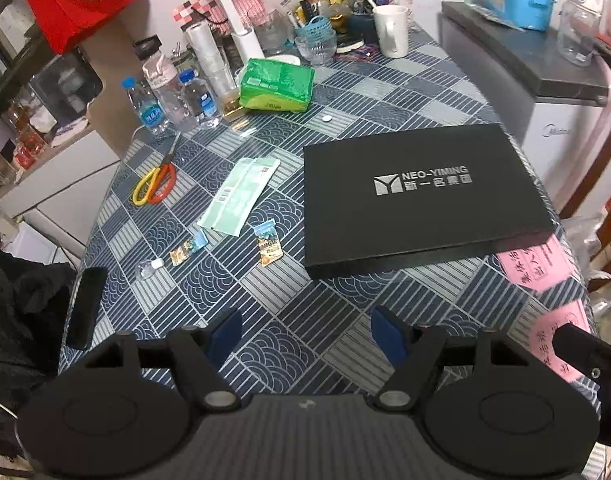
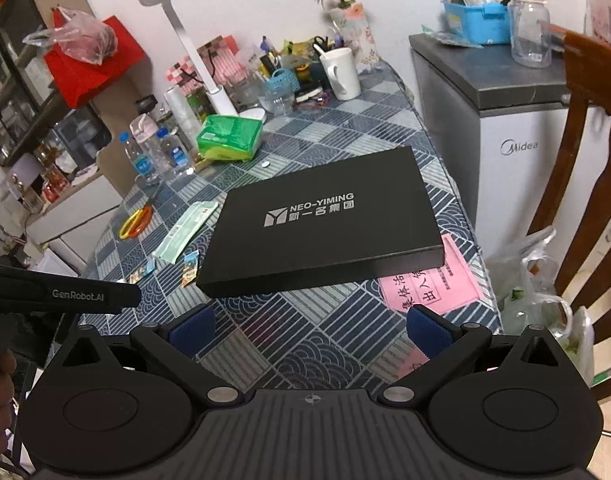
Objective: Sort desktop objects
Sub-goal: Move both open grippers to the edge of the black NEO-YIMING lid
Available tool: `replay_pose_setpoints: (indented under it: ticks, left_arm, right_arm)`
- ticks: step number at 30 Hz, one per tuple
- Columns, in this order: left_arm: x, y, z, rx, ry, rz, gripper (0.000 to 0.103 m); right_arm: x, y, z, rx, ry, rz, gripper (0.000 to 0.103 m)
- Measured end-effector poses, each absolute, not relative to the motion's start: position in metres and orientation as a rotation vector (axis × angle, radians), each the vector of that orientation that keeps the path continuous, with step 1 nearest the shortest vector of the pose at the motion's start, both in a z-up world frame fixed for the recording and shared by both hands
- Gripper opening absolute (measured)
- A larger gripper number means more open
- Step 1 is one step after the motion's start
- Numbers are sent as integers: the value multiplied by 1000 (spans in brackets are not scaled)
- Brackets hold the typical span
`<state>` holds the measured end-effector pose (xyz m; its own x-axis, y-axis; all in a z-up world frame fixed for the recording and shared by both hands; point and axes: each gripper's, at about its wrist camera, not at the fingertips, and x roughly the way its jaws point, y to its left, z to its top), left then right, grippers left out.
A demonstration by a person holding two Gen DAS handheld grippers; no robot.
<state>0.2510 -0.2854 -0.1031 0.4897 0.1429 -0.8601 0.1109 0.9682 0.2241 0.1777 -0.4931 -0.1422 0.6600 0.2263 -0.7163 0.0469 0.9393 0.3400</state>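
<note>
**A:** What was the biggest thing you saw?

**B:** The table with the blue patterned cloth (image 1: 305, 320). On it lay a big flat black box with silver letters (image 1: 421, 196), lid shut. It sat near the right edge and partly on a pink paper slip (image 2: 437, 280).

**A:** Was anybody holding something?

**B:** No. The left gripper (image 1: 305, 338) hung above the near edge with its blue pads wide apart and nothing between them. The right gripper (image 2: 309, 328) was the same, spread open and empty, pointing at the box. I think they were held back so the person could see the whole table.

**A:** And the smaller things?

**B:** A green soft pack of tissues (image 1: 277, 86) lay far back by the clear water bottles (image 1: 173, 102). Left of the box was a long pale green paper packet (image 1: 239, 196). Beside that lay scissors with yellow and orange handles (image 1: 155, 184). Then two little picture sachets (image 1: 269, 242), a tiny clear bottle (image 1: 148, 268) and a small white round cap (image 1: 326, 118).

**A:** Were they sorted?

**B:** They lay loose and spread out, not in one spot. Maybe they belonged in the box, but I couldn't tell.
</note>
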Motion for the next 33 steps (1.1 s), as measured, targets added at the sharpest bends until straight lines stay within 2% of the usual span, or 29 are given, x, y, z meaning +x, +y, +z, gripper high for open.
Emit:
replay_pose_setpoints:
  ticks: [33]
  left_arm:
    - [311, -318, -138, 384, 1029, 44, 85]
  right_arm:
    - [246, -511, -180, 341, 885, 106, 103]
